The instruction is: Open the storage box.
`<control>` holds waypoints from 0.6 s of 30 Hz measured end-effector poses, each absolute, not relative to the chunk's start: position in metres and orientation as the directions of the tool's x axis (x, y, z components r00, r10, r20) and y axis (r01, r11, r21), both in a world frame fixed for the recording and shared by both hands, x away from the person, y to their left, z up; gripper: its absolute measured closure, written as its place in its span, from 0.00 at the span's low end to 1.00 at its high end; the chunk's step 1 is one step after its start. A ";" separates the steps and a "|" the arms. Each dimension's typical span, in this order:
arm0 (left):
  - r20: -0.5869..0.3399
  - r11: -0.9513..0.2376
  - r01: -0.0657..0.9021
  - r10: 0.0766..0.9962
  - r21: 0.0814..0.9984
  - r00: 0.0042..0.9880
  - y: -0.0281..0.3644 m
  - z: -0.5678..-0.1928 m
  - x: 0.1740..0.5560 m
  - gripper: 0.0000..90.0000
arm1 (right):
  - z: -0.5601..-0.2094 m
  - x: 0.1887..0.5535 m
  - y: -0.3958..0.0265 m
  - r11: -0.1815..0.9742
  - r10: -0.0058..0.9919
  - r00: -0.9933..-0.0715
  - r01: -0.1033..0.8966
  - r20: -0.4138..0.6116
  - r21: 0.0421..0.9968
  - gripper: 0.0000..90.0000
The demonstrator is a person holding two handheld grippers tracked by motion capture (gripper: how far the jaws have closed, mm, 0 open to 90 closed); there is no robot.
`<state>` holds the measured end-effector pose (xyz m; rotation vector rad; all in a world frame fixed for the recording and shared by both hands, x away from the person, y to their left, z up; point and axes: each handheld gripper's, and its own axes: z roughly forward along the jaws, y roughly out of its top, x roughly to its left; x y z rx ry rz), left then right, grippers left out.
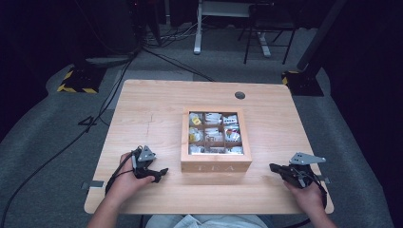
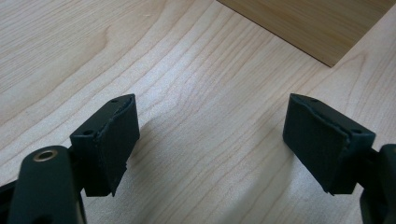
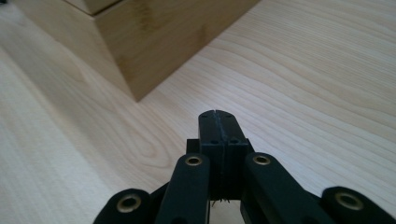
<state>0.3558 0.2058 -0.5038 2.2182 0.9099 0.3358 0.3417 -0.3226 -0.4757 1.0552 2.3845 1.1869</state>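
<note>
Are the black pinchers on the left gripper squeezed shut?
No, the left gripper has its two black jaws standing wide apart in the left gripper view, with bare wooden table showing between them.

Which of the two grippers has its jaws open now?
The left gripper: its jaws stand wide apart over bare table. The right gripper has its jaws pressed together, holding nothing.

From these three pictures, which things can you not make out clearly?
- Packets in the wooden box, high view: too small to read their labels.
- Letters on the box front, high view: too faint and small to read for sure.
- Box top, left gripper view: cut off by the upper edge.
- Box lid and contents, right gripper view: cut off by the top edge; one corner shows.
</note>
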 end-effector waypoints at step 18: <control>-0.025 -0.502 0.514 0.698 0.696 0.715 0.205 -0.504 0.356 0.21 | -0.462 0.343 -0.284 0.416 0.659 -0.744 0.479 0.106 0.773 1.00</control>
